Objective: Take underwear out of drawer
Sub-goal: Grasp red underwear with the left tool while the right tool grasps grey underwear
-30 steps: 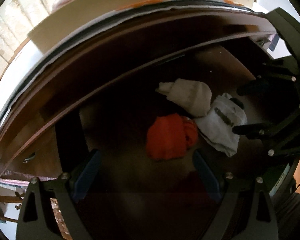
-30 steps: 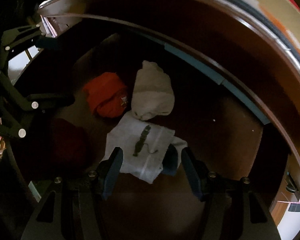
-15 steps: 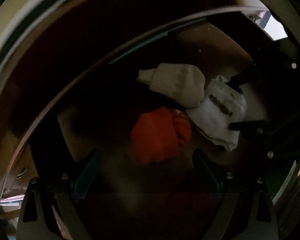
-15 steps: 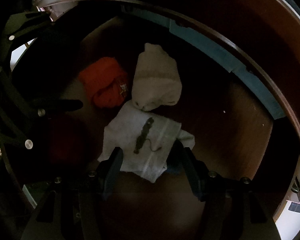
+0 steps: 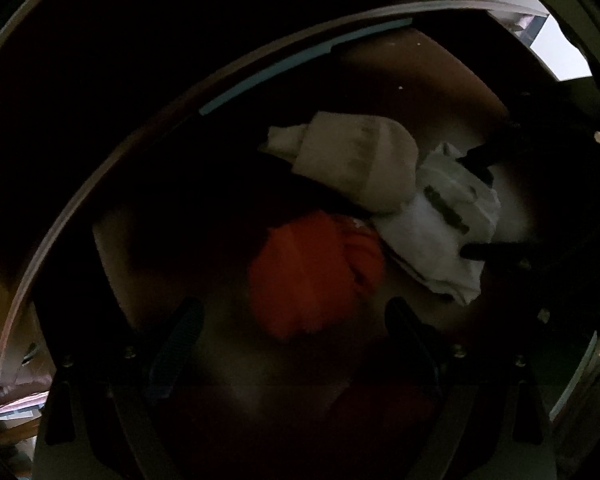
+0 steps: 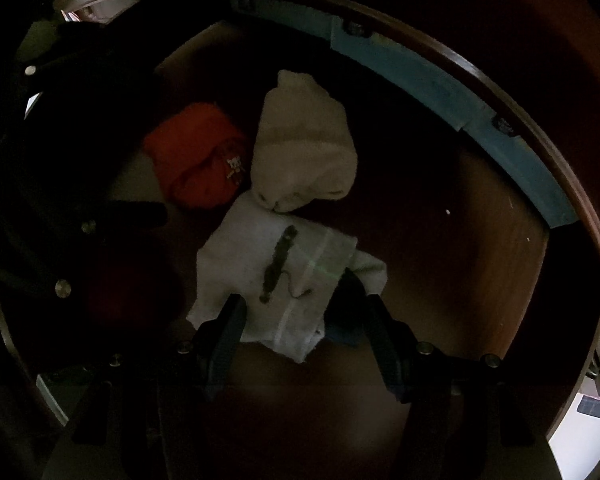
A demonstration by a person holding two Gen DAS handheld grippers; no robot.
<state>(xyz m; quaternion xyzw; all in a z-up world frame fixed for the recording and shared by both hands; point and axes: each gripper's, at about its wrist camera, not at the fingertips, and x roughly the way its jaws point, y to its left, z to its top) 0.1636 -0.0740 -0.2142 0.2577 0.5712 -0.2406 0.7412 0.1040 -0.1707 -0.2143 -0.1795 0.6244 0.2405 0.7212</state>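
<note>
A: Reaching into the drawer [image 6: 440, 240] with both grippers. Right gripper [image 6: 300, 320] spread wide, straddling the white underwear [image 6: 260, 264] at its near edge, nothing clamped yet. Left gripper [image 5: 292, 320] also wide apart, hanging over the orange underwear [image 5: 308, 272], holding nothing.

B: Seeing 3 bundles on the drawer floor, then?

A: Yes, 3: orange, white with a dark mark, and a cream piece [image 6: 304, 152] lying against the white one at the back. Possibly a 4th, dark red, just left of the white one, but too shadowed to tell.

B: Worrying about anything from here?

A: Probably pinching only a loose top fold, since the white cloth is limp and layered; then sliding out on the lift. Also perhaps dragging the cream piece along, because of the touching edges. Something blue [image 6: 340, 332] peeking from under the white bundle near the right finger; catching that too looks likely. And with both grippers so near each other in the drawer, knocking together on the way out seems possible.

B: And the surroundings?

A: Smooth dark brown wood inside the drawer, a teal strip [image 6: 440, 84] along the back wall. Very dim in there, edges hard to judge. Little of the room visible: slivers of bright daylight at the corners, nothing more to make out.
</note>
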